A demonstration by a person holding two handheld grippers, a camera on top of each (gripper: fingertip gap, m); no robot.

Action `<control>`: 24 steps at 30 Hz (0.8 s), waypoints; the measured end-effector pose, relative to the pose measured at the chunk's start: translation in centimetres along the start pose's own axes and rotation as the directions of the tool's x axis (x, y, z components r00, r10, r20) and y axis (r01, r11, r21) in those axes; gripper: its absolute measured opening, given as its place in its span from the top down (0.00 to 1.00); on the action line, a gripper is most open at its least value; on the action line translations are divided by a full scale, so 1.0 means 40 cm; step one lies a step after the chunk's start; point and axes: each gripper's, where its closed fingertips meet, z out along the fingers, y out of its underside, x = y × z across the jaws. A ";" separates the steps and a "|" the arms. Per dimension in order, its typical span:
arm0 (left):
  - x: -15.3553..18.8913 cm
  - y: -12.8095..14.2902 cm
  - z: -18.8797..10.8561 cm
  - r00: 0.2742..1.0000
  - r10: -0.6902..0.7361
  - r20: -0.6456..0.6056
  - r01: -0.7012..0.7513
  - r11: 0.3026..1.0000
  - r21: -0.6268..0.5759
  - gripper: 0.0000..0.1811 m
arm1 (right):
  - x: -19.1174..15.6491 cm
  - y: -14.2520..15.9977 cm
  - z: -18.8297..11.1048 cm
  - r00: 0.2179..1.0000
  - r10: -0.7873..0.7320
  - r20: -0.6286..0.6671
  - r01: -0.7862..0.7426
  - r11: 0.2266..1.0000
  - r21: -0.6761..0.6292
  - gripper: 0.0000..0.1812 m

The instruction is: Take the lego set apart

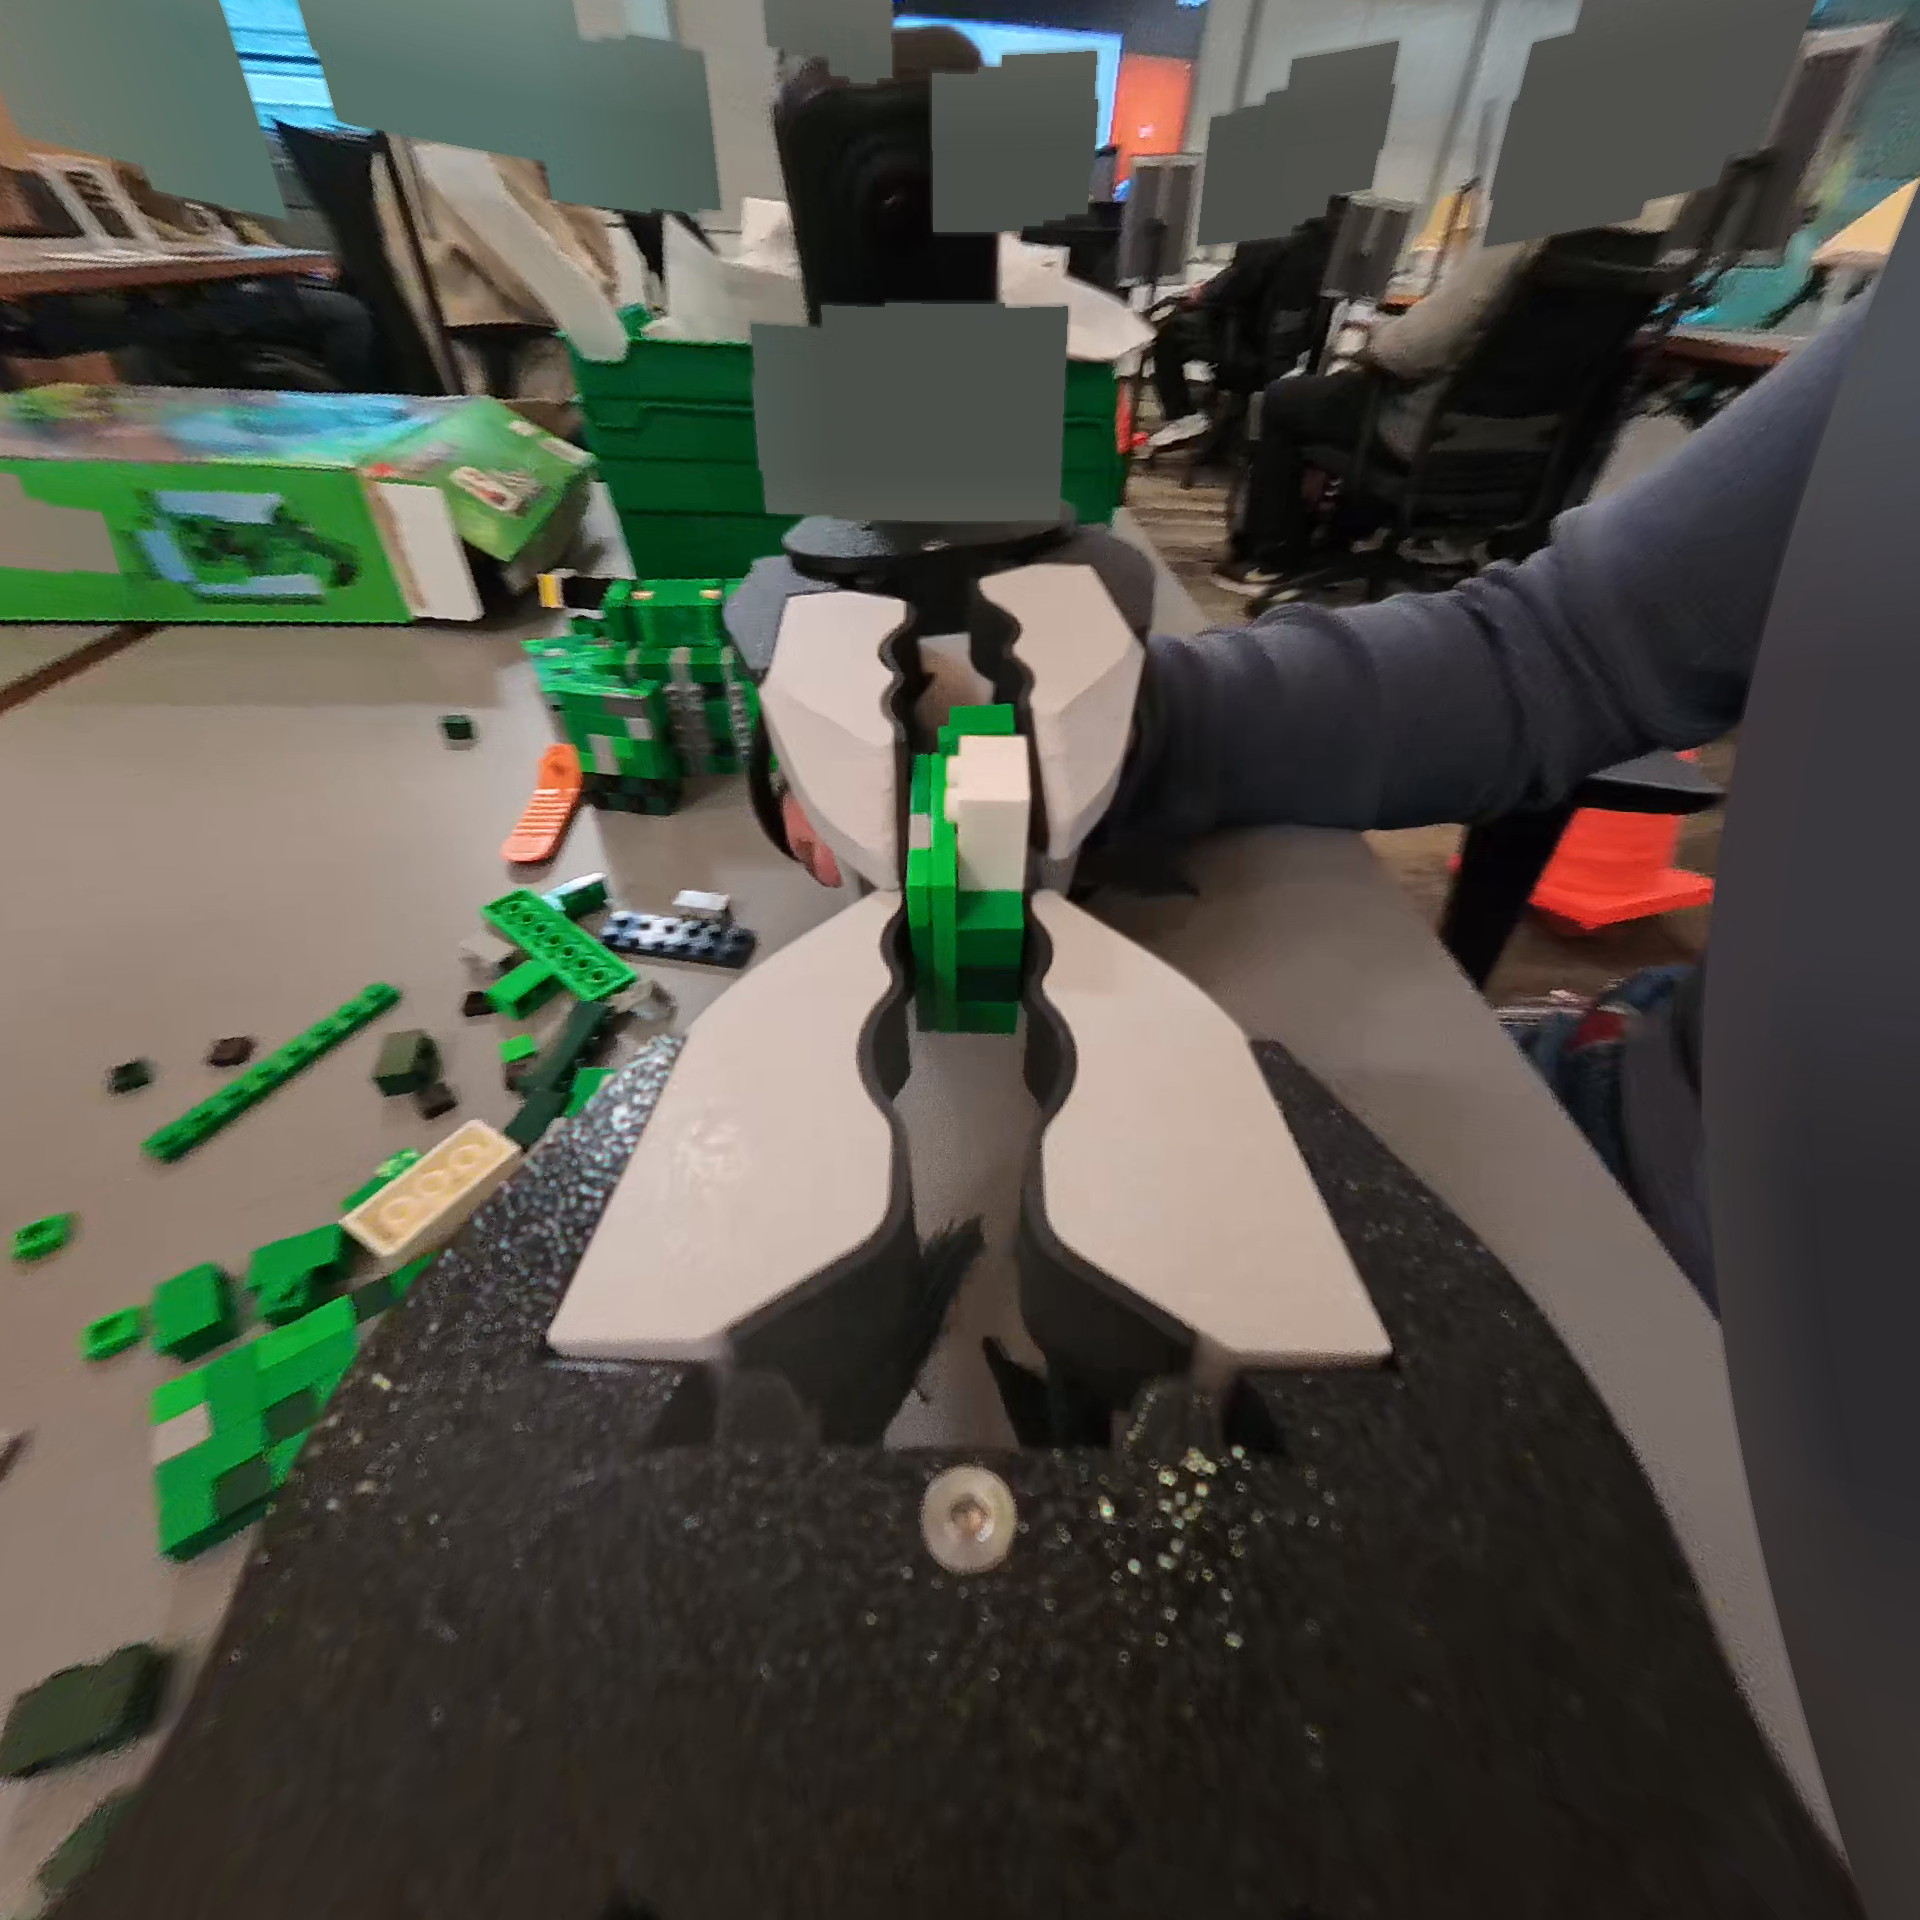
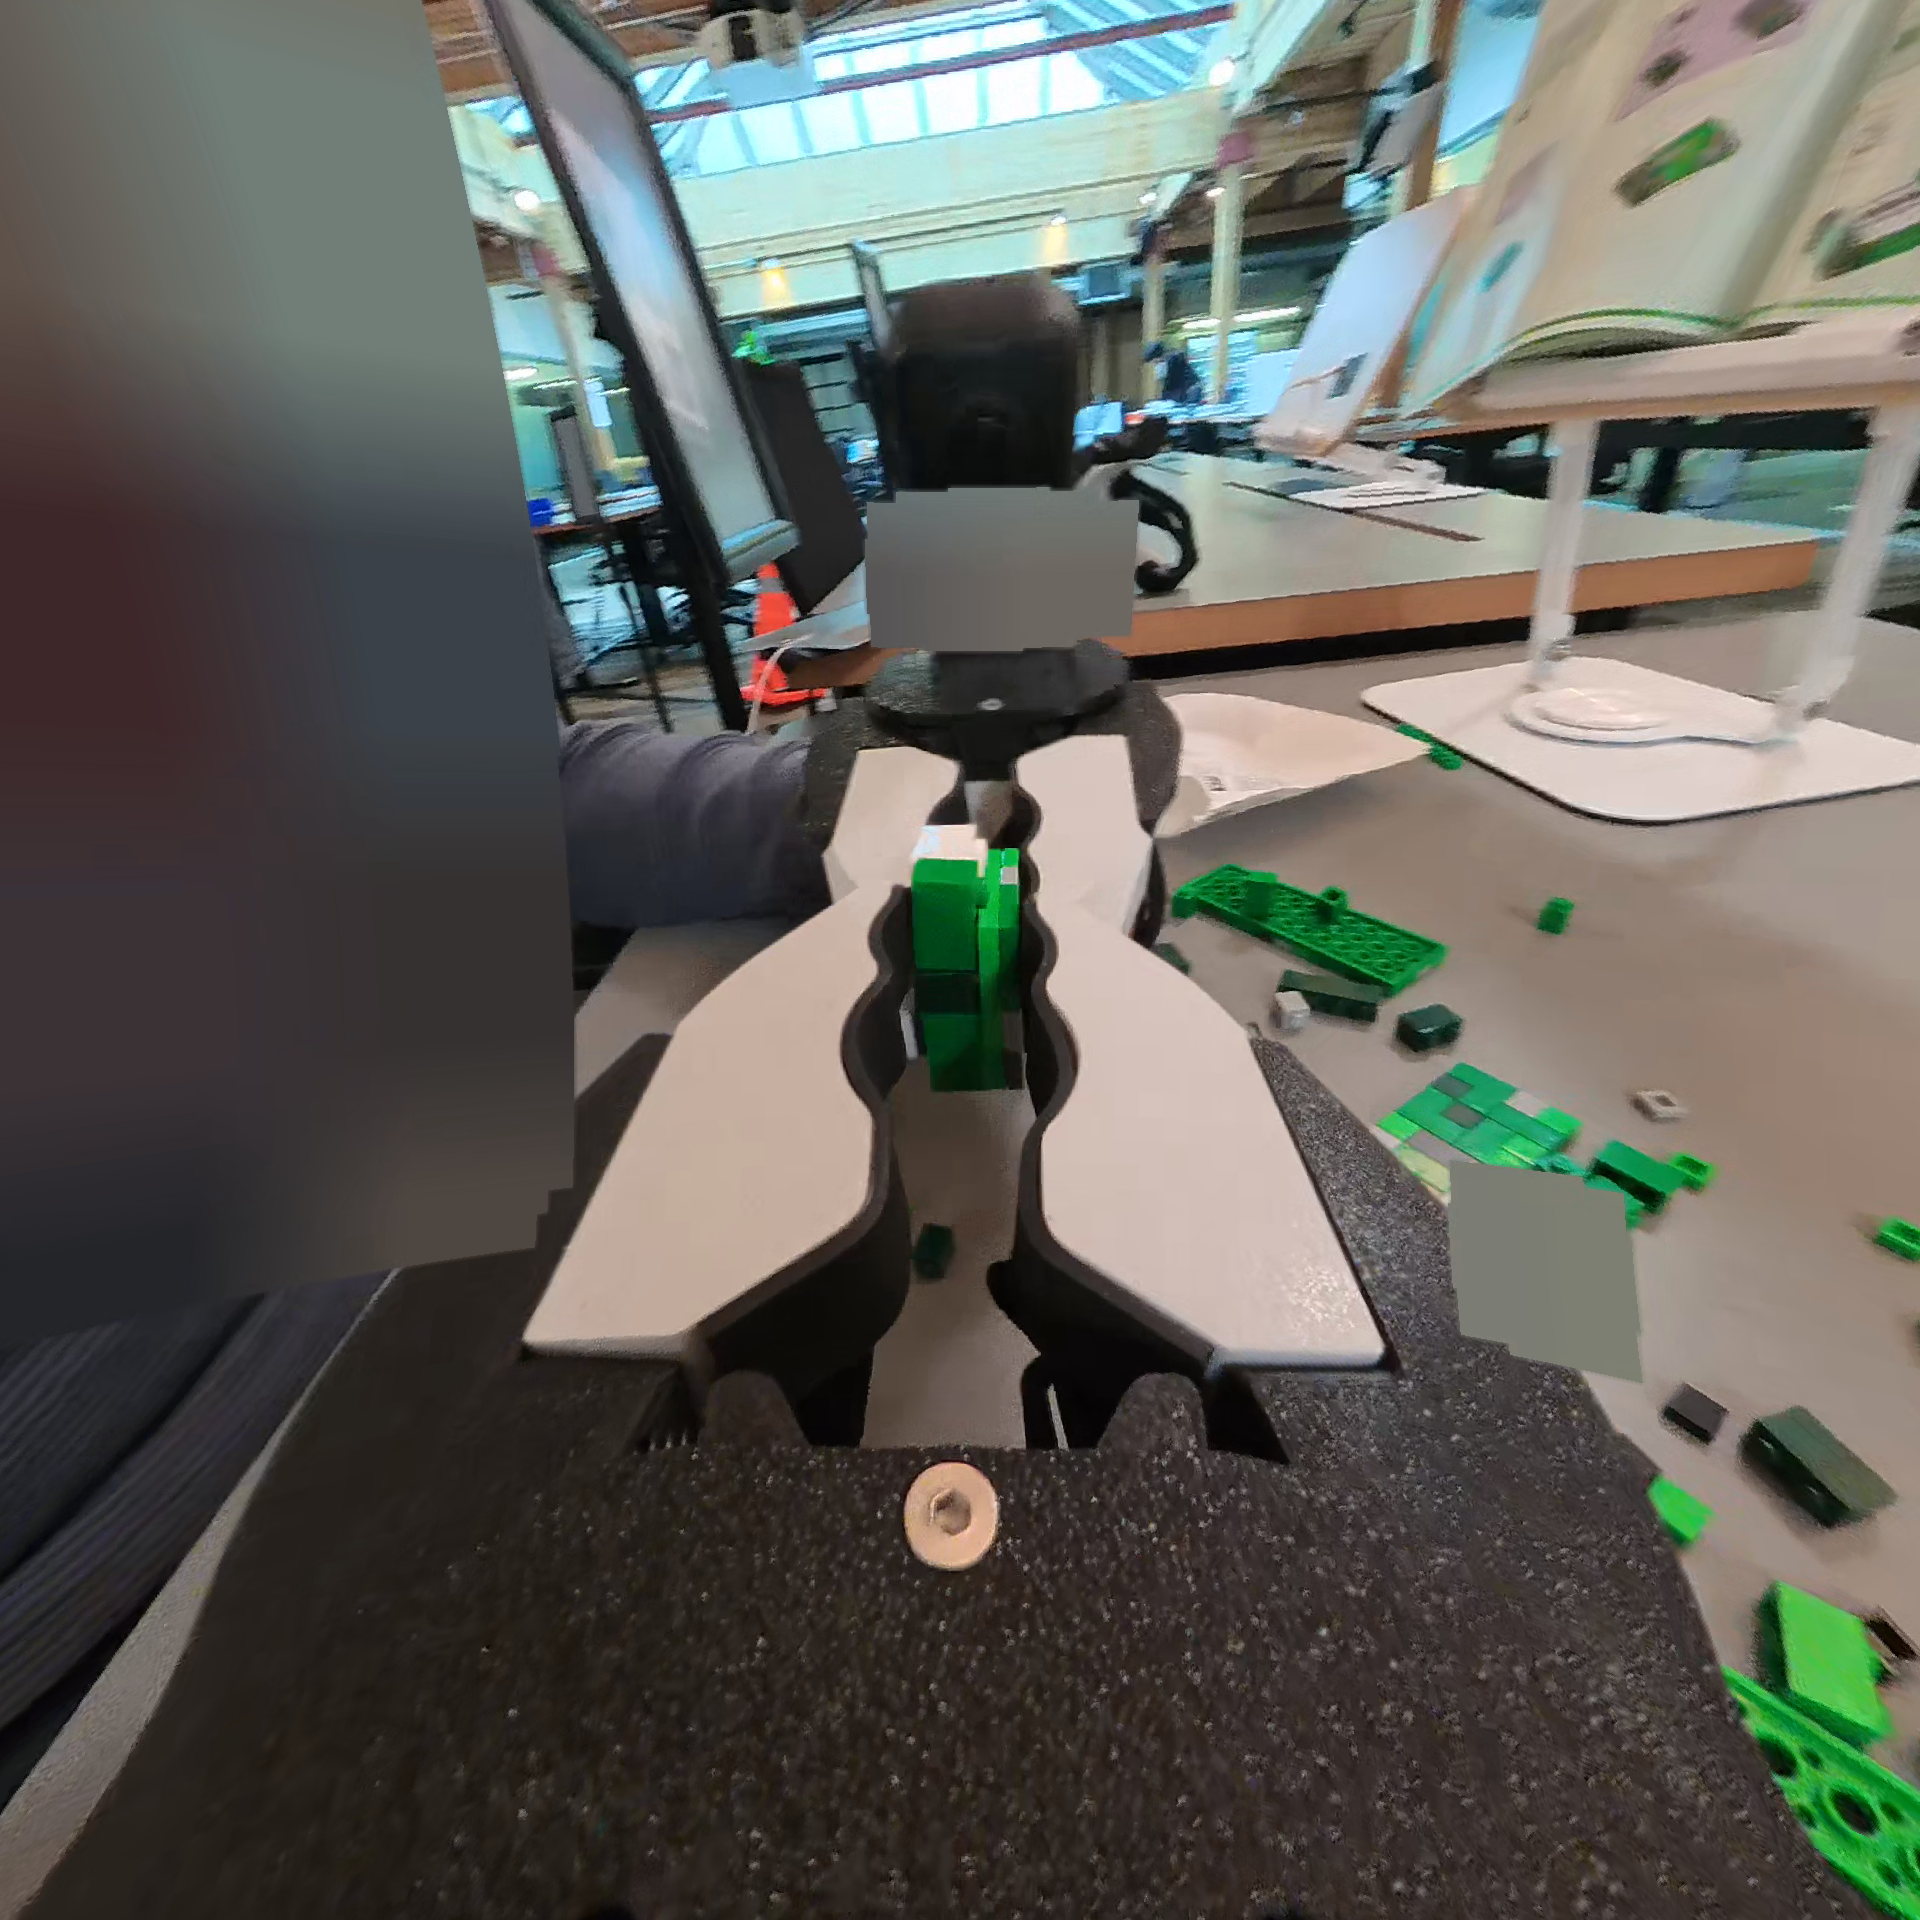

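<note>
The left gripper (image 1: pixel 966 966) is pinching the near end of a small green brick stack (image 1: pixel 961 925), its two pale fingers (image 1: pixel 790 1091) closing against the stack's sides. The right gripper (image 2: pixel 961 977) is meeting it head-on and clamping the same stack (image 2: pixel 961 977) from the other end, so both pairs of tongs are pressing on one piece held above the grey table (image 1: pixel 260 883) (each gripper is showing tip to tip in the other's view). A white brick (image 1: pixel 992 810) is sitting on the stack's far end, between the right gripper's fingers. A dark blue sleeve (image 1: pixel 1455 707) is reaching in behind the right gripper.

Moving outward in the left wrist view, loose green parts are lying scattered on the table to the left: a long thin green plate (image 1: pixel 270 1070), a cream brick (image 1: pixel 431 1190) just beside the gripper body, a studded green plate (image 1: pixel 556 940) and a dark blue plate (image 1: pixel 681 935). Farther back a larger green and grey build (image 1: pixel 644 696) is standing upright, with an orange brick separator (image 1: pixel 542 805) lying near it and a green box (image 1: pixel 239 499) behind.

In the right wrist view, a green perforated plate (image 2: pixel 1309 925) and a flat patch of mixed green tiles (image 2: pixel 1475 1127) are lying to the right, with an open booklet (image 2: pixel 1662 187) resting on a white stand (image 2: pixel 1662 748) beyond them.
</note>
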 end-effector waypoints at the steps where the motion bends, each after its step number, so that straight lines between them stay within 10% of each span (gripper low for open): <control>1: -0.008 -0.001 -0.002 0.999 0.023 0.031 -0.023 1.000 -0.004 0.91 | 0.007 -0.003 0.002 1.000 0.002 -0.024 -0.002 1.000 0.007 0.90; 24: 0.045 0.070 0.001 0.988 0.090 -0.126 -0.108 0.984 -0.144 0.90 | -0.040 0.072 0.004 0.977 -0.193 0.089 0.207 0.957 -0.204 0.89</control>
